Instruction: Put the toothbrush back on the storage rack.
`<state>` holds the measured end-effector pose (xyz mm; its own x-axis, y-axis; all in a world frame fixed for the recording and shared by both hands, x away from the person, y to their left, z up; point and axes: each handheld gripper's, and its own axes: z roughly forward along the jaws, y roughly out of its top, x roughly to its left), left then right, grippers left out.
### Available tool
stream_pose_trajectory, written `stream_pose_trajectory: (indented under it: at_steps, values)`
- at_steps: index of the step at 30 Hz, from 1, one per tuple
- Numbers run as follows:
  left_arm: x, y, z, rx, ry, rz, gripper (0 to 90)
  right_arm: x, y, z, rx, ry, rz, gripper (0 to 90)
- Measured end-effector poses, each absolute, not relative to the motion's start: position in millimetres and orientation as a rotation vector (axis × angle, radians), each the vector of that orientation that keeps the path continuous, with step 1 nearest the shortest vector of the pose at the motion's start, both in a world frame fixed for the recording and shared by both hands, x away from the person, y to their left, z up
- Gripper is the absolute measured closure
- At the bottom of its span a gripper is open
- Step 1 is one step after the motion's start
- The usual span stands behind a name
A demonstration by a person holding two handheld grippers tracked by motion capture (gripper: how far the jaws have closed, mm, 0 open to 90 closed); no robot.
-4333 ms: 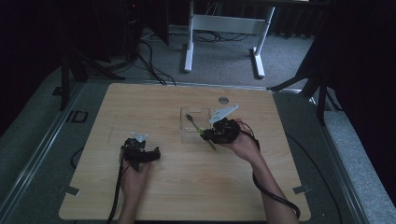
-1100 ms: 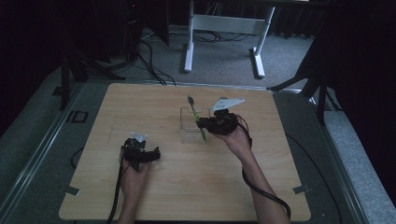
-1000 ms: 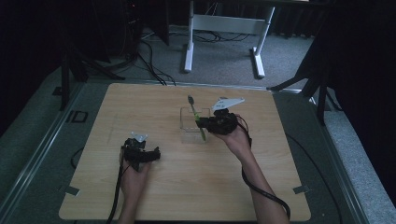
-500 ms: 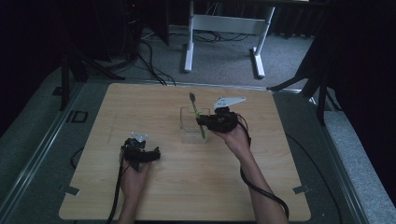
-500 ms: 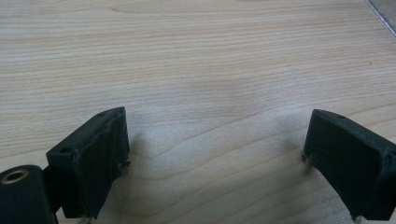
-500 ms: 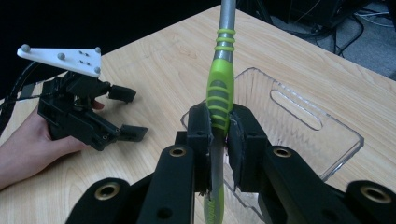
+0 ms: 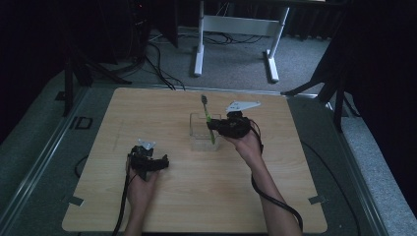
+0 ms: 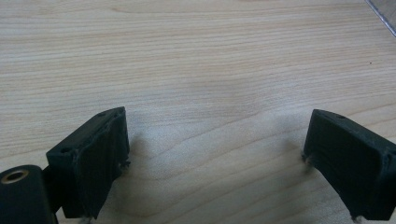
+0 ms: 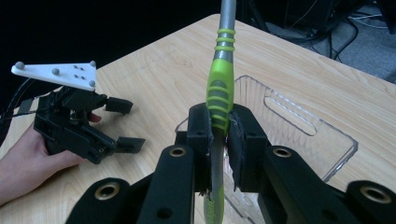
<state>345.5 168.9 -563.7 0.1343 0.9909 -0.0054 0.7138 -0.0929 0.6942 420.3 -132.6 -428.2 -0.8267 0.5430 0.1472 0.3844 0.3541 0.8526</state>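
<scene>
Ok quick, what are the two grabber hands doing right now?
Left gripper: open, nothing between its jaws, low over the table.
Right gripper: shut on the green toothbrush, held above the clear tray.

No readable text, label, brand, number or sign showed in any view. The tabletop (image 7: 196, 187), the clear tray (image 9: 299, 126), the toothbrush (image 9: 219, 93) and both grippers' black bodies carried no legible markings.
</scene>
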Motion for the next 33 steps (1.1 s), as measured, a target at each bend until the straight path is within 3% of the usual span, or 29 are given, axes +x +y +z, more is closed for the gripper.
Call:
stream_pose_trajectory:
  at_steps: [33]
  values:
    - [345.5,169.0,-563.7,1.867,1.635,0.654,7.2,434.0,-132.3,-429.1,0.953,2.322,1.534,79.7]
